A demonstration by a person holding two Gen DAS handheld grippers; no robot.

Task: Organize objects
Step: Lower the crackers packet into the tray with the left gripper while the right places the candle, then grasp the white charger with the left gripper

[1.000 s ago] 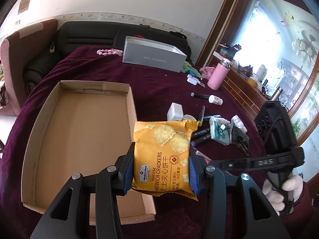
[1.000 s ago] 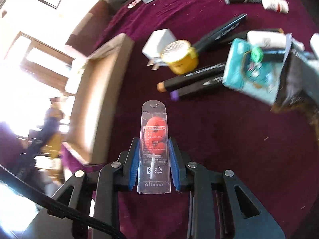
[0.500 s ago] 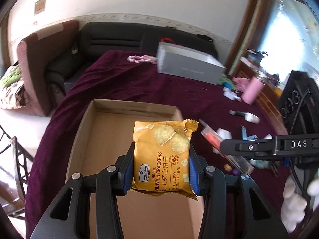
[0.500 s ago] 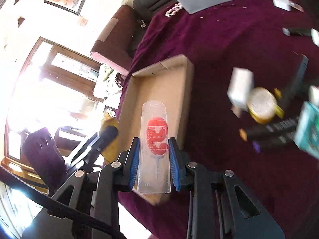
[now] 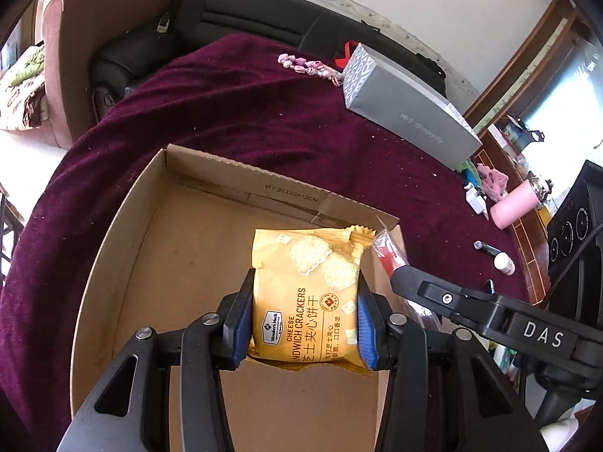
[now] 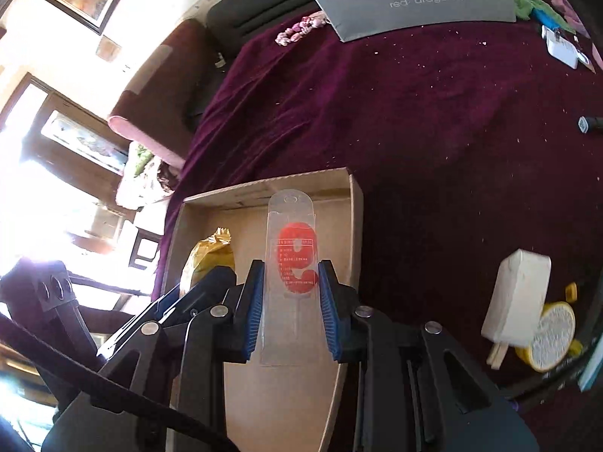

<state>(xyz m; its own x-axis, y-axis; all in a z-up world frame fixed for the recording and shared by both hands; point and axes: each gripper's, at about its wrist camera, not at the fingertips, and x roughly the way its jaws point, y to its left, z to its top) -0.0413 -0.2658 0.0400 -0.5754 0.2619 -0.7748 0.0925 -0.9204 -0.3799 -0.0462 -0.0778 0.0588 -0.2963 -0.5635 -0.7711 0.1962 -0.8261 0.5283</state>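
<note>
Both grippers are hovering over the cardboard box [image 5: 113,263] — left gripper [image 5: 304,324] clamping the cracker packet [image 5: 305,297], right gripper [image 6: 290,312] clamping the candle pack [image 6: 292,263], long axis pointing forward — box floor lying directly below both.

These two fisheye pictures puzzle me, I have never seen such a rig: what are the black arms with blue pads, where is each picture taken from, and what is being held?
No robot here: a person holds a two-finger tool in each hand, and a camera on each looks forward along its fingers. That is why black arms with blue pads fill the bottom of both pictures.

The left view shows the left tool shut on a yellow packet of cheese sandwich crackers, held over an open shallow brown cardboard box. The right view shows the right tool shut on a clear plastic blister pack with a red number candle, also over the box.

The box sits on a dark purple cloth, along with a long grey box and, in the right view, a small white block.
</note>
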